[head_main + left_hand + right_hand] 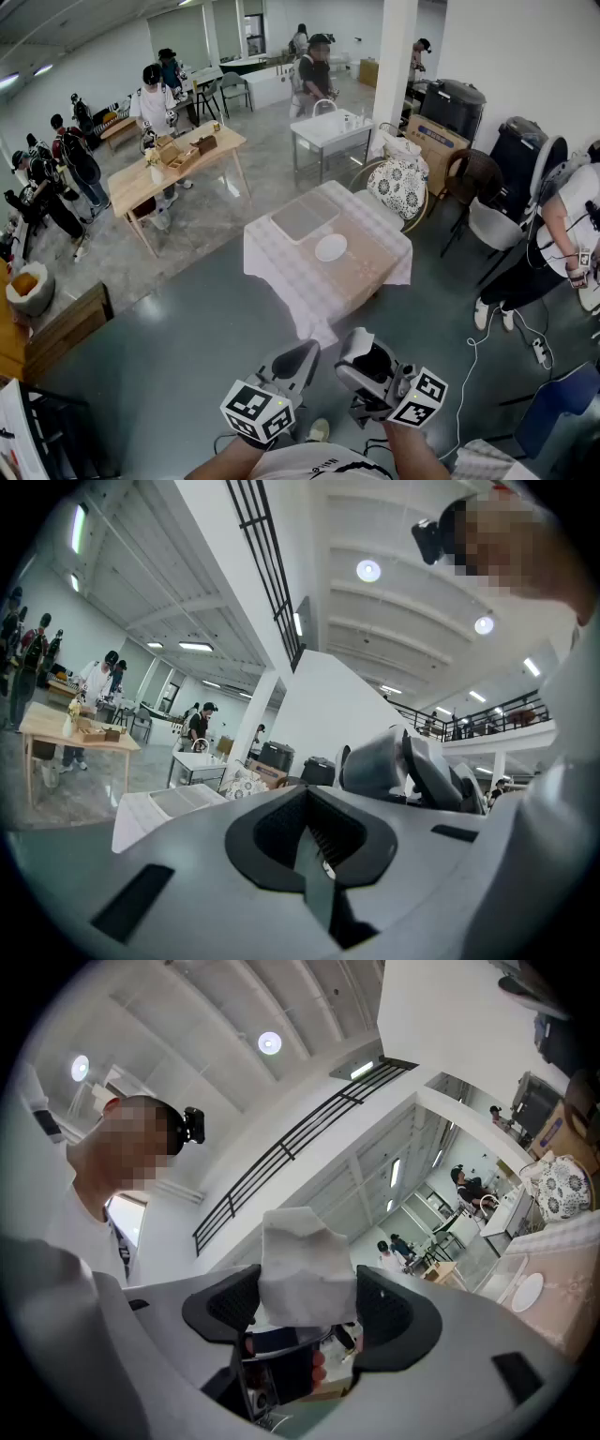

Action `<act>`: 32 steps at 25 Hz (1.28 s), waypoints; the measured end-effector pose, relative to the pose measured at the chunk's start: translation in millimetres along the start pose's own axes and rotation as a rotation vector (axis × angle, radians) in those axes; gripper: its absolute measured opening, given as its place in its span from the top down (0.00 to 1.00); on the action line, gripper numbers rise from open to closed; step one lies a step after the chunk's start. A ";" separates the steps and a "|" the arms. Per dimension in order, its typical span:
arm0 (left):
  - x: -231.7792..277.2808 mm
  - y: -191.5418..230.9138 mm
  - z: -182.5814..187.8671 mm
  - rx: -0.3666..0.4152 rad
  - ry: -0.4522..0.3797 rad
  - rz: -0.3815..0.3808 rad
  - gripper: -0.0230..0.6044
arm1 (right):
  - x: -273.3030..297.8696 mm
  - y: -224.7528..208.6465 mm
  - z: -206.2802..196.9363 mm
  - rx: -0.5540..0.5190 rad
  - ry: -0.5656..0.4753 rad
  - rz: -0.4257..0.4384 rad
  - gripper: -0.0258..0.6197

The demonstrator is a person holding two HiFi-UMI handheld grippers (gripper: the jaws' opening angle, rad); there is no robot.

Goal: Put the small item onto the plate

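A small white foam-like block sits between the dark pads of my right gripper, which is shut on it and tilted upward. The white plate lies on a table covered with a pale cloth, well ahead of both grippers; in the right gripper view the plate shows at the far right. My left gripper is level, its jaws together with nothing between them. Both grippers, left and right, are held side by side close to my body, above the floor.
A flat tray lies on the table behind the plate. Chairs and boxes stand to the right, with a seated person there. A wooden table and several people are at the back left. A cable runs across the grey floor.
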State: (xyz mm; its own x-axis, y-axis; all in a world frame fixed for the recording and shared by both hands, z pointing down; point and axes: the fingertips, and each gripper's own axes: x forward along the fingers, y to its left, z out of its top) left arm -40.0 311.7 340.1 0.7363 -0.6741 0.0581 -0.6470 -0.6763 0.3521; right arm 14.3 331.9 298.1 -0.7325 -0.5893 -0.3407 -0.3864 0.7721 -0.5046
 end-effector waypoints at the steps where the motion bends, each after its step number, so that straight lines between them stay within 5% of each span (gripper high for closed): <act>1: 0.1 -0.1 -0.5 0.000 0.001 -0.001 0.96 | 0.0 0.0 0.1 -0.001 -0.001 0.000 0.47; 32: 39.4 24.0 8.6 0.031 -0.001 -0.002 0.96 | 11.7 -48.6 13.5 0.039 -0.015 -0.036 0.47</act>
State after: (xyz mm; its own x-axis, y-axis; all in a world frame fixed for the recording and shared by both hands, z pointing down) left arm -28.2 266.3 342.8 0.7375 -0.6730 0.0569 -0.6514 -0.6866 0.3229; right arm 32.1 284.3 307.9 -0.7102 -0.6200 -0.3335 -0.3900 0.7409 -0.5469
